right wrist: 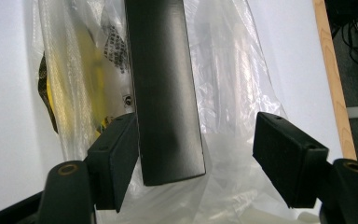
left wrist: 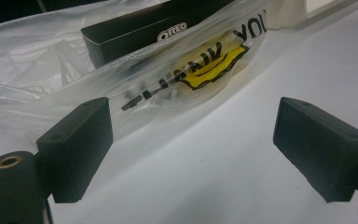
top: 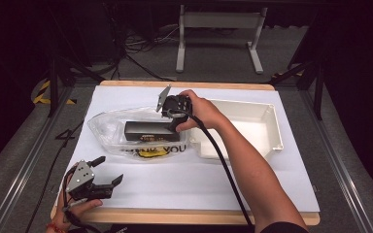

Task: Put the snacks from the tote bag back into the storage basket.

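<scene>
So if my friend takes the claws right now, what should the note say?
Left claw: open, resting at the table's near left, holding nothing.
Right claw: open over the black box, one jaw beside it, not clamped.
The box lies on the clear plastic bag in the middle; the white tray sits to its right.
Done: nothing gripped.
Left: probably grip the box.

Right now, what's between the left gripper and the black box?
In the left gripper view: bare white paper, then the clear plastic bag's printed edge, before the black box. The left gripper is open.
</scene>
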Tool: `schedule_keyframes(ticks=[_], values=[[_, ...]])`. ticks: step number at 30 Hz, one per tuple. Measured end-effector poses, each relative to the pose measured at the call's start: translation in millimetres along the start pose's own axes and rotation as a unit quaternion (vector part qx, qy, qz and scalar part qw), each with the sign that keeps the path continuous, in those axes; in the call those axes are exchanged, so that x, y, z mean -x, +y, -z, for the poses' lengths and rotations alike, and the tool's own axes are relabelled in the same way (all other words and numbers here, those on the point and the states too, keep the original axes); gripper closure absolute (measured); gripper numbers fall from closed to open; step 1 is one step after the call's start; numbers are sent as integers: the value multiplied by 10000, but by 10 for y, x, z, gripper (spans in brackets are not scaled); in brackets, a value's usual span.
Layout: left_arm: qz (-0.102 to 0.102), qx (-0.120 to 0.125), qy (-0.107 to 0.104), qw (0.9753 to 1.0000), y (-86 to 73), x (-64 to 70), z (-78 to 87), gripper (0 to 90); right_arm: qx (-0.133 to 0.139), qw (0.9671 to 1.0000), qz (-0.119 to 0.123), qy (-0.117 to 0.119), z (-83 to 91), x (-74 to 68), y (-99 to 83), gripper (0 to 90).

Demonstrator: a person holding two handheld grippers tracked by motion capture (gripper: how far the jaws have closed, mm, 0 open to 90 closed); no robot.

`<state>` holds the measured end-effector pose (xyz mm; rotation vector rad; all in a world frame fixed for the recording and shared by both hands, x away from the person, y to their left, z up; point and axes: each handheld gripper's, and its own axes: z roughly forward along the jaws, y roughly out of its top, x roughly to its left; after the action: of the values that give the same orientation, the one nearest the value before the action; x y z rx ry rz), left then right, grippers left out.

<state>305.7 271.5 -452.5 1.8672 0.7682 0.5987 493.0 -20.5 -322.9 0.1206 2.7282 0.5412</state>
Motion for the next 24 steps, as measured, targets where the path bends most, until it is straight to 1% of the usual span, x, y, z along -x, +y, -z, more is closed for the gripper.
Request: schedule_keyframes(ticks=[5, 7, 11, 12, 13, 14, 16, 17, 19, 20, 23, 24], values=[[-7, -5, 1, 10000, 2, -1, -1, 129, 11, 10000, -45, -22, 53, 2, -52, 311], [-12, -7, -6, 10000, 3, 1, -5, 129, 70, 9999, -105, -7, 80, -2, -77, 311], [-14, -21, -5, 10000, 3, 0, -11, 129, 48, 9999, -108, -71, 129, -14, -114, 308], [-18, -20, -4, 10000, 4, 1, -12, 128, 76, 9998, -125, -116, 151, -23, -133, 305], [-17, -24, -4, 10000, 5, 2, -13, 129, 135, 9998, -97, -95, 159, -16, -141, 304], [-21, -33, -8, 10000, 5, 2, -14, 129, 135, 9998, -97, -95, 159, -16, -141, 304], [-16, -20, -3, 10000, 6, 0, -18, 128, 164, 9996, -197, -73, 195, -26, -164, 303], [-21, -23, -5, 10000, 6, -1, -20, 128, 211, 9996, -148, -131, 206, -22, -176, 299], [-22, -21, -9, 10000, 7, 1, -22, 129, 175, 9995, -227, -152, 234, -43, -197, 296], [-26, -22, 0, 10000, 8, 3, -21, 128, 188, 9996, -156, -165, 242, -38, -205, 294], [-27, -13, 12, 10000, 5, 0, -21, 128, 196, 9993, -199, -251, 281, -52, -242, 285], [-22, -14, 13, 10000, 4, -2, -19, 128, 204, 9991, -249, -262, 294, -58, -256, 280]])
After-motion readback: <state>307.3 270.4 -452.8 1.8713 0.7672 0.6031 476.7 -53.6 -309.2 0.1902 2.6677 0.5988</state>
